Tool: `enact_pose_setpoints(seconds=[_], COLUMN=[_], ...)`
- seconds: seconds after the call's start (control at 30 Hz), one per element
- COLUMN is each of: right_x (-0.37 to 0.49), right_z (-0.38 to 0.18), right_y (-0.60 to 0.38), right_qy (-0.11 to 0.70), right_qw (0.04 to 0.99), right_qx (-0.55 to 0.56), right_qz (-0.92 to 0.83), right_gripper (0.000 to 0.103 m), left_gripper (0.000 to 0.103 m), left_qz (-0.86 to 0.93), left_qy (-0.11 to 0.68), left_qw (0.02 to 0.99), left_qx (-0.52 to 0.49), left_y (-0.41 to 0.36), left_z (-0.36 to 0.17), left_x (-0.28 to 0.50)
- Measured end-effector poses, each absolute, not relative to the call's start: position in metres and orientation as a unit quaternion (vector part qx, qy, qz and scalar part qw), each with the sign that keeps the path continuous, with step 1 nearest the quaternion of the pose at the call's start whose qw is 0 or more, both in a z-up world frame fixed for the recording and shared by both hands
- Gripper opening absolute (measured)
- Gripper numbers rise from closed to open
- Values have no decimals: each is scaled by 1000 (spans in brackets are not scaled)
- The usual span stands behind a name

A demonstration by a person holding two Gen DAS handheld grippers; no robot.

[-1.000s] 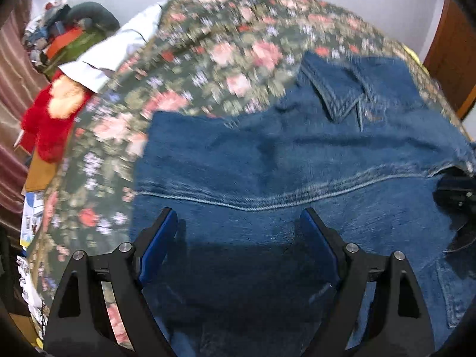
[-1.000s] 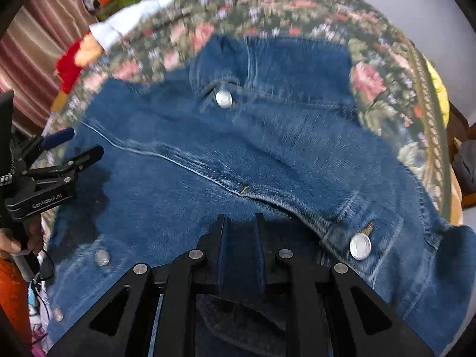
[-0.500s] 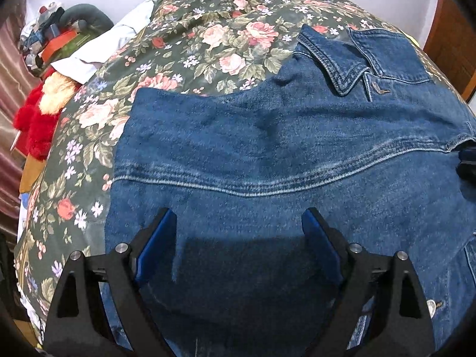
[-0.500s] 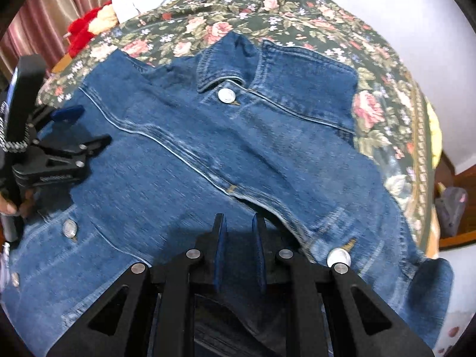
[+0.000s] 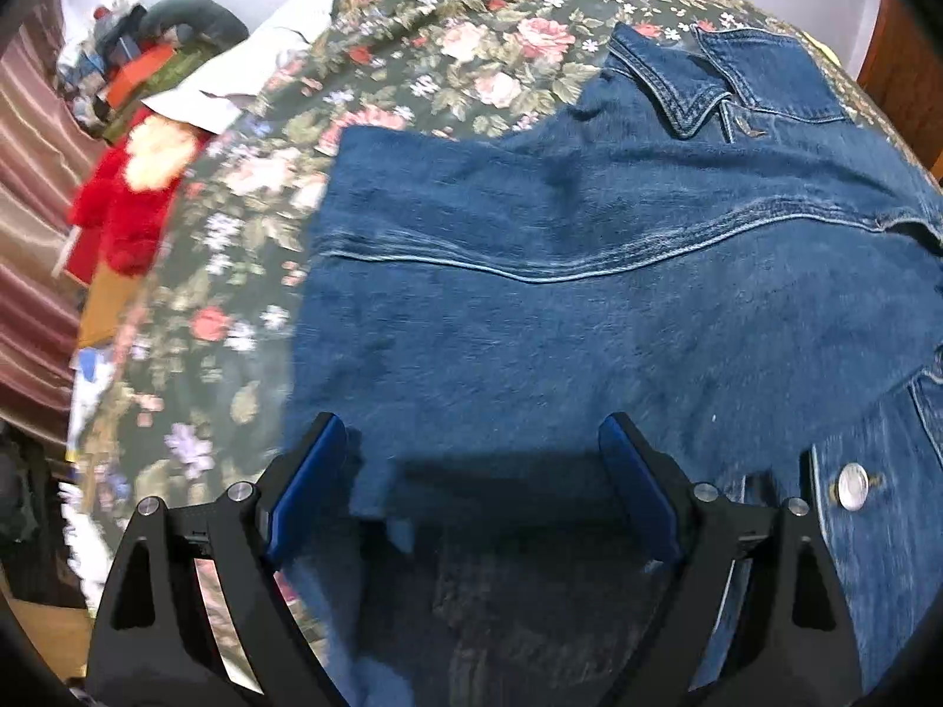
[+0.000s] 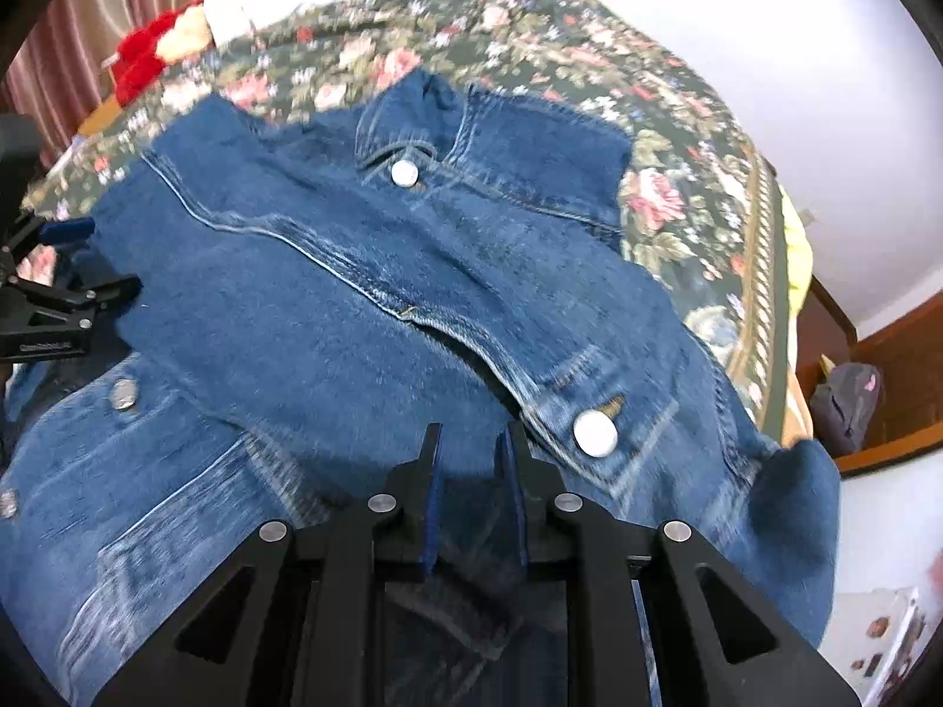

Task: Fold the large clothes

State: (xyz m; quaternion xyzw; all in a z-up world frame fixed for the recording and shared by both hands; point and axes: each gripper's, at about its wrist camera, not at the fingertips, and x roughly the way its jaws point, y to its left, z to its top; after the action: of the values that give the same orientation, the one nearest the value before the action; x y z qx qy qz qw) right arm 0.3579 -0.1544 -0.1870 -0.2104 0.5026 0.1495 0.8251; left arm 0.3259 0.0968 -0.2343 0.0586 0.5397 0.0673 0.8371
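Note:
A blue denim jacket (image 5: 589,306) lies spread on the floral bedspread (image 5: 412,59), collar (image 5: 678,88) at the far side. My left gripper (image 5: 471,459) hovers open over the jacket's near left part, blue pads wide apart, with cloth under them but not pinched. In the right wrist view the jacket (image 6: 412,271) shows its silver buttons (image 6: 595,435). My right gripper (image 6: 471,465) is nearly closed, and a dark fold of denim sits between its fingers close to the camera. The left gripper (image 6: 88,259) shows at the left edge there.
A red plush toy (image 5: 124,218), a white pillow (image 5: 236,88) and piled clutter (image 5: 135,47) sit at the bed's far left by a striped curtain (image 5: 29,235). A wooden door frame (image 5: 902,59) stands at the right. A grey bag (image 6: 848,406) rests beyond the bed's right side.
Both hands have drawn back from the collar, so more of the jacket and bed shows. The left view has shifted toward the jacket's left edge. Neither gripper's jaws changed.

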Motion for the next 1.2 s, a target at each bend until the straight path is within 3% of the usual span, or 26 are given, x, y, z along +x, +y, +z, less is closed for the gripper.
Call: enact_pose_setpoints(seconds=[0.3,0.57,1.0,1.03,1.1,1.2], right_x=[321,323,280,277,268,257], right_z=[-134,-209,-209,-211,-211,-211], right_y=[-257,-345,-373,-376,-384,-398], right_qy=[465,576,547,549,538,533], right_qw=[873,814,836,835,842,845], right_qx=[-127,-36,-33,-42,-42,-18], right_qz=[73,66,21,4,-10,-27], right_gripper=[14,14,15,17,39,52], left_gripper=[88,89,89,89,89,89], left_qz=[48,-6,-58,-62,-71,-79], left_qy=[485,475,470,471,477,498], left_qw=[869,876,874,872,867,854], left_qx=[83,77,113,117,123,129], left_y=[63,6,-52,-56,-64,-76], left_z=[-181,-170,-169,-171,-179,-199], left_x=[319,339,361,364,370,380])
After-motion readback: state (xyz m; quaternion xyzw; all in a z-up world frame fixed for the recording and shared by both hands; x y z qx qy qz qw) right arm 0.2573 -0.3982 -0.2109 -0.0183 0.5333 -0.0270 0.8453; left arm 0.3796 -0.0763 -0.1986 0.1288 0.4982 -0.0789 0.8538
